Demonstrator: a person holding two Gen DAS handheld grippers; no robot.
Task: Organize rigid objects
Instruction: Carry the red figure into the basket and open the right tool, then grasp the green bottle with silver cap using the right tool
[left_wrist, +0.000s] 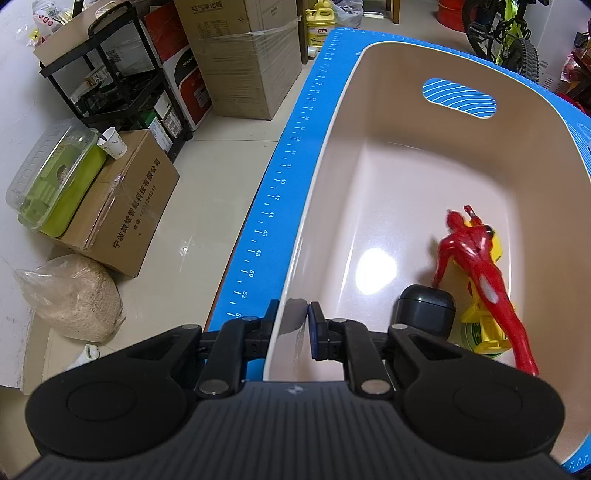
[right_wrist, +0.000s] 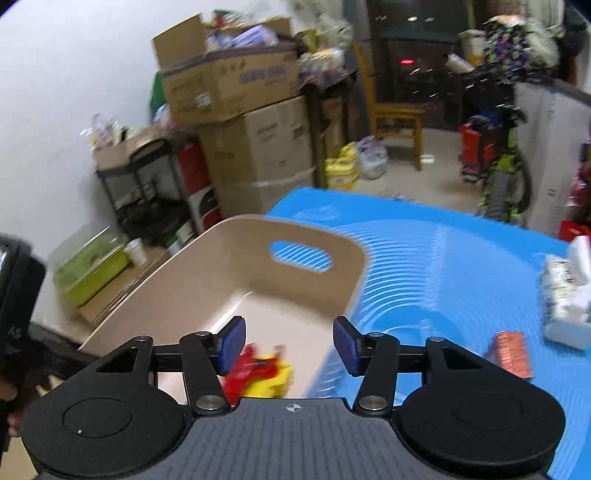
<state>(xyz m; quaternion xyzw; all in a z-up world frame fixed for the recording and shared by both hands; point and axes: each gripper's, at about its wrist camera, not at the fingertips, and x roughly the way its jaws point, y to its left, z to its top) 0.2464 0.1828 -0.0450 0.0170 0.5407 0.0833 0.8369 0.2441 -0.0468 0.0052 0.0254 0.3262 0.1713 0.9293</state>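
With our left gripper (left_wrist: 291, 325) clamped on the beige bin's (left_wrist: 369, 62) rim and our right gripper (right_wrist: 289, 345) half-open and empty above the red-and-yellow toy (right_wrist: 258, 373) inside, a tug could slide the bin off the desk (right_wrist: 443, 266).

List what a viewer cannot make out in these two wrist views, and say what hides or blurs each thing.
- Yellow toy, left wrist view: largely covered by the red figure lying on it.
- Dark grey case, left wrist view: lower part hidden behind the left gripper.
- Orange-brown block on the blue mat, right wrist view: motion blur hides its markings.
- Tissue pack, right wrist view: cut off by the picture's edge.
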